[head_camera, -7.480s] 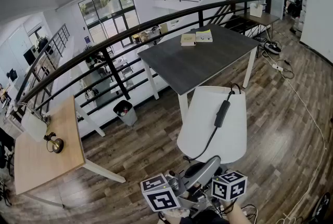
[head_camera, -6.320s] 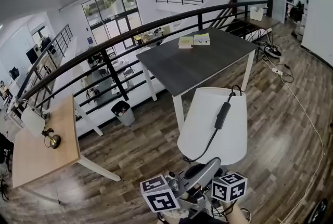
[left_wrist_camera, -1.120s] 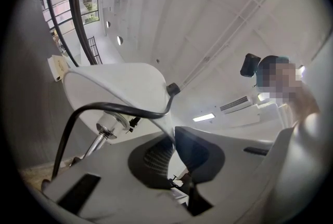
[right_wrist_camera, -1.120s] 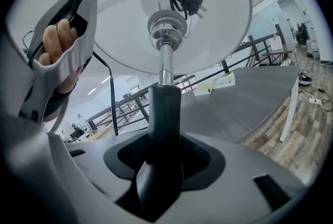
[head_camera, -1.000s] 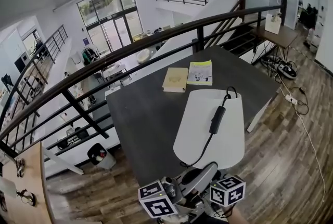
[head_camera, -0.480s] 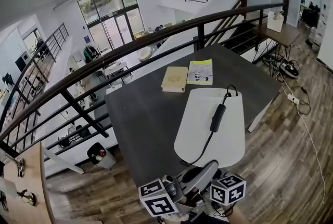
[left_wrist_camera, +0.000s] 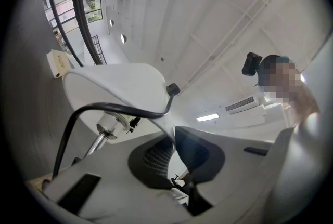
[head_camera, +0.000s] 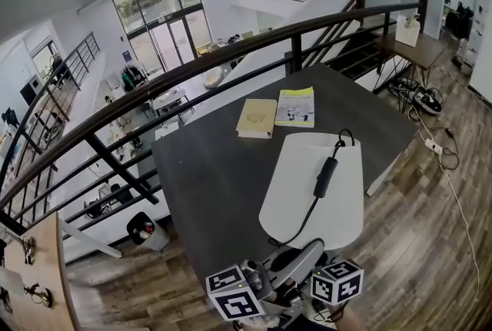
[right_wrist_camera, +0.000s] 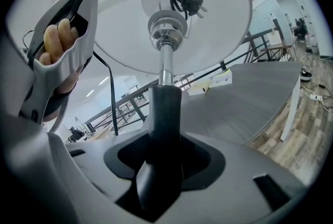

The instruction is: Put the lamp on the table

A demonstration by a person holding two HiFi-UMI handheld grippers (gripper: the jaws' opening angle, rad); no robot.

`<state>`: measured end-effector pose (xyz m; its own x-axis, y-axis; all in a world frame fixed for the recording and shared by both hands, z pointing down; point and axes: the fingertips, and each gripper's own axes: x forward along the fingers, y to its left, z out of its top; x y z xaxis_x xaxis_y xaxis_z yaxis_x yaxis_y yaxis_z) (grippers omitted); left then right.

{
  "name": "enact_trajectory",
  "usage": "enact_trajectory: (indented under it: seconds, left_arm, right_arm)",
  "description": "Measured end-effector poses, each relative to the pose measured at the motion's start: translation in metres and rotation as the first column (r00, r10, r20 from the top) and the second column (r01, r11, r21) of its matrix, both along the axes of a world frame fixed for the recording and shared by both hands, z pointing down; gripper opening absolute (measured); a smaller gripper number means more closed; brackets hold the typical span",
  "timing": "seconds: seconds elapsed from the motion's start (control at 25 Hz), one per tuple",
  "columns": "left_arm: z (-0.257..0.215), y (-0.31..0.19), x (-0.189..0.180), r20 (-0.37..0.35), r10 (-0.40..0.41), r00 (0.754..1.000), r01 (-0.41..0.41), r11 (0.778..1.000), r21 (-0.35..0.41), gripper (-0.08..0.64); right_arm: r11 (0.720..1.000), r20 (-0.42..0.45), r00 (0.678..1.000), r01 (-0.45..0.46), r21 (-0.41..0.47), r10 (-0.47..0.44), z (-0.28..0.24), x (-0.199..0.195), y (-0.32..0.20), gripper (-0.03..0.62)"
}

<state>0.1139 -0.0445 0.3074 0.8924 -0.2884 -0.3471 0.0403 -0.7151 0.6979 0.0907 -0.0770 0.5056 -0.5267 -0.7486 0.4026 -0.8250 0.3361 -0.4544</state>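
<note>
The lamp's white shade (head_camera: 311,183) hangs over the near right part of the dark grey table (head_camera: 215,168), its black cord and switch (head_camera: 326,176) draped across it. In the right gripper view my right gripper (right_wrist_camera: 165,129) is shut on the lamp's dark stem (right_wrist_camera: 165,106), below the chrome rod and the shade (right_wrist_camera: 208,20). In the left gripper view my left gripper (left_wrist_camera: 174,146) is shut on the thin lower rim of the shade (left_wrist_camera: 119,88), with the cord (left_wrist_camera: 119,108) looping past. Both marker cubes (head_camera: 234,291) (head_camera: 338,281) show at the bottom of the head view.
Two books (head_camera: 257,117) (head_camera: 295,107) lie at the table's far side. A black railing (head_camera: 192,68) runs behind the table. A bin (head_camera: 142,228) stands on the wood floor at the left, near a light wooden table (head_camera: 34,260). Cables (head_camera: 434,145) trail on the floor at the right.
Since the earliest frames I have come up to the dark table with the lamp, which now hangs over it. Over the last second the view barely shifts.
</note>
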Motion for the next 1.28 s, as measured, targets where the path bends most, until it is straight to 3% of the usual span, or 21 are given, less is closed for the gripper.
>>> enact_trajectory:
  seconds: [0.56,1.28]
  left_arm:
    - [0.007,-0.08,0.015,-0.003,0.012,1.0,-0.012,1.0,-0.006,0.034]
    - [0.003,-0.205,0.007,0.001,-0.021,1.0,0.021,0.999,-0.031,0.035]
  right_arm:
    - [1.0,-0.006,1.0,-0.02,0.004,0.02,0.006,0.016,-0.083,0.195]
    - [1.0,-0.003,1.0,0.01,-0.024,-0.01,0.003,0.007,-0.202,0.195]
